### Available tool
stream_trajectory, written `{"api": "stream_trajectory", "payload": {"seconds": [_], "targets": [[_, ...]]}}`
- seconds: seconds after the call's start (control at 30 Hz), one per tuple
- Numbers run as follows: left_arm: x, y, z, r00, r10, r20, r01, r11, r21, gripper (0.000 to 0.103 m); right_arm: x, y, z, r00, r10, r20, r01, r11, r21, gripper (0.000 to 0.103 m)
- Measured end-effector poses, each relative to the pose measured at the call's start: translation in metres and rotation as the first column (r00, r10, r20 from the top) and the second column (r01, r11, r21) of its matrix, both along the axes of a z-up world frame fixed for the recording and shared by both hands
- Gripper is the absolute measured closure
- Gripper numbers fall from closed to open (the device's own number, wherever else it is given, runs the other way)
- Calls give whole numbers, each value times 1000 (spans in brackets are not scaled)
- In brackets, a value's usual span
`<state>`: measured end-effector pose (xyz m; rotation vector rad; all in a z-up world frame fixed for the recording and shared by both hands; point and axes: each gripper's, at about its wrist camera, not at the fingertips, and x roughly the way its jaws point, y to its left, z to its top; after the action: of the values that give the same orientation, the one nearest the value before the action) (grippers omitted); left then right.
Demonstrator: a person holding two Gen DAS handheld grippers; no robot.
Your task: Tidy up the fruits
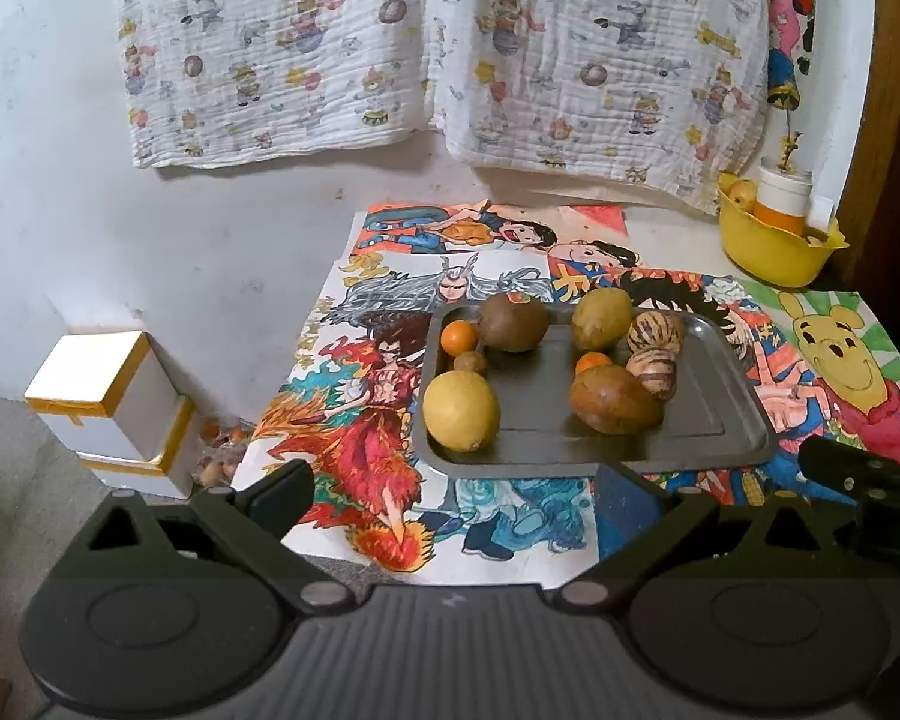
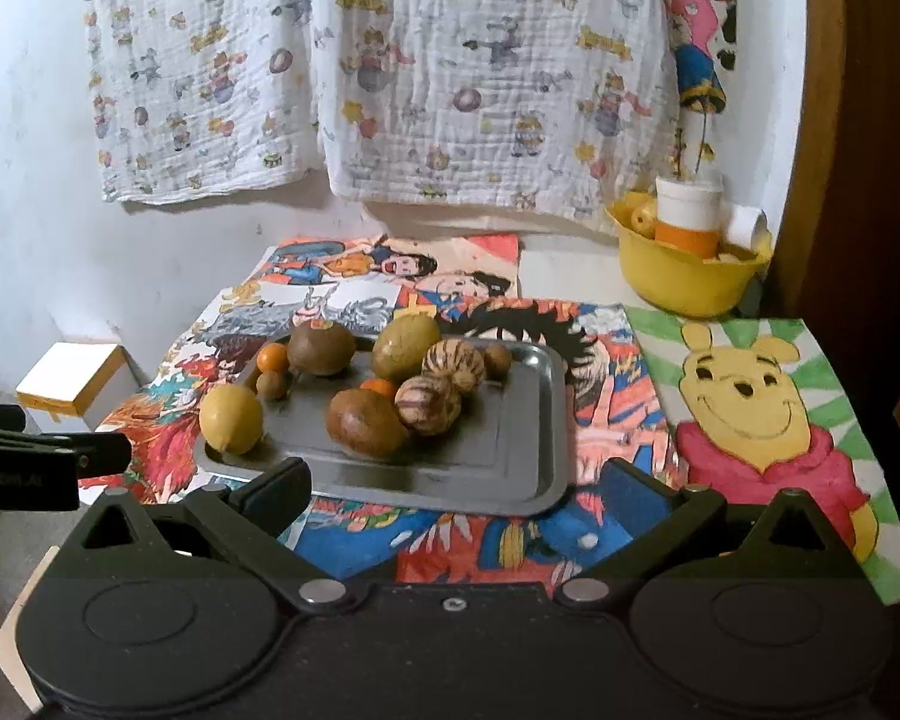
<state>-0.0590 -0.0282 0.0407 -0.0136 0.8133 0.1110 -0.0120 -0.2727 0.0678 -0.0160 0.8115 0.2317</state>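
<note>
Wide open on both sides: left gripper (image 1: 453,489) and right gripper (image 2: 455,483) parked just short of the near edge of the metal tray (image 1: 744,420), with nothing between the fingers. All on that tray for the fruit, no strays seen on the paper. Big yellow fruit (image 1: 461,411) hugging the near-left corner, brown fruit (image 1: 615,401) near the middle, and two striped ones (image 1: 653,371) touching just behind it with a small orange (image 1: 593,362) tucked in. Then another brown fruit (image 1: 513,322) and a greenish one (image 1: 601,318) along the far side, plus a second small orange (image 1: 459,338) far left. Honestly fits either a mixed pile waiting to be sorted or a finished gather onto the tray, can't call it from this. For any grab from here: come down from above, straddle the widest part, and close slowly since round stuff rolls. Leave the touching cluster till its neighbours are clear, or expect a nudge. Watch that yellow one, right against the rim and easy to knock off. Further out, colourful drawings (image 1: 378,420) under the tray, yellow bowl (image 1: 774,252) far right with a cup in it, and white boxes (image 1: 102,384) off to the left.
</note>
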Motion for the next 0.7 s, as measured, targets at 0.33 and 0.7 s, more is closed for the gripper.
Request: {"api": "stream_trajectory", "payload": {"seconds": [0.33,0.7], "targets": [[-12,24,-7,999,-38,21,38,999,-8,1,-10,16,-2,998,-55,-10,55,998,26,1],[-17,30,-17,999,-47,-2,47,999,-13,1,-20,20,-6,997,-73,-35,73,997,11,1]]}}
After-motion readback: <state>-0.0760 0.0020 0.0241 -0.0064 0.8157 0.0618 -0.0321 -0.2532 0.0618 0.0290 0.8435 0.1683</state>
